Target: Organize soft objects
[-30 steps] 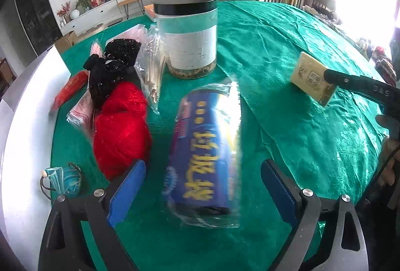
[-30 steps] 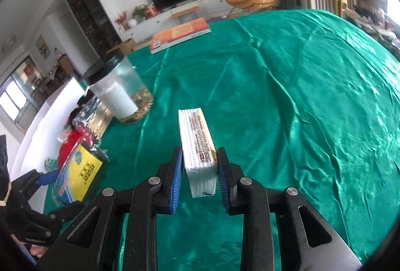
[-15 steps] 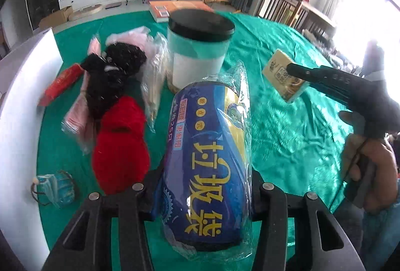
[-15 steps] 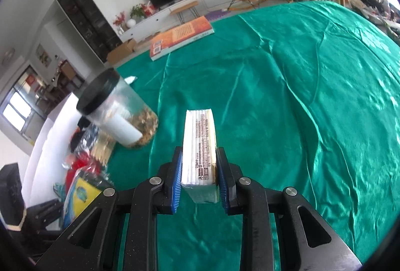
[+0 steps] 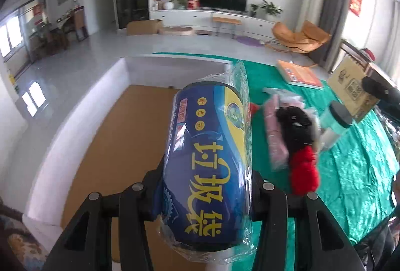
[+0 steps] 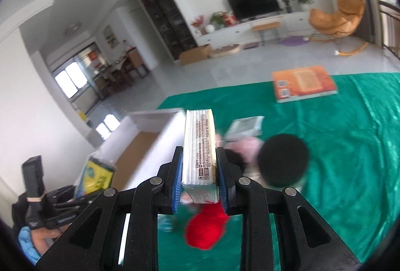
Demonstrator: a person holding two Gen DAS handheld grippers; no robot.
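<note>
Jaws: left gripper (image 5: 207, 186) clamps a bag roll (image 5: 208, 166), right gripper (image 6: 198, 171) a tissue pack (image 6: 198, 146); loose wrap could slip above the box (image 5: 105, 136) at centre left.

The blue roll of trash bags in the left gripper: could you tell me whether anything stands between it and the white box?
Nothing visible does. The blue roll of trash bags, clamped in the left gripper, hangs over the white box, whose brown floor shows bare beneath and ahead of it.

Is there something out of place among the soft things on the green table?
Yes: a hard jar with a black lid and an orange book sit on the green cloth beside the soft heap. Nothing looks spilled.
</note>
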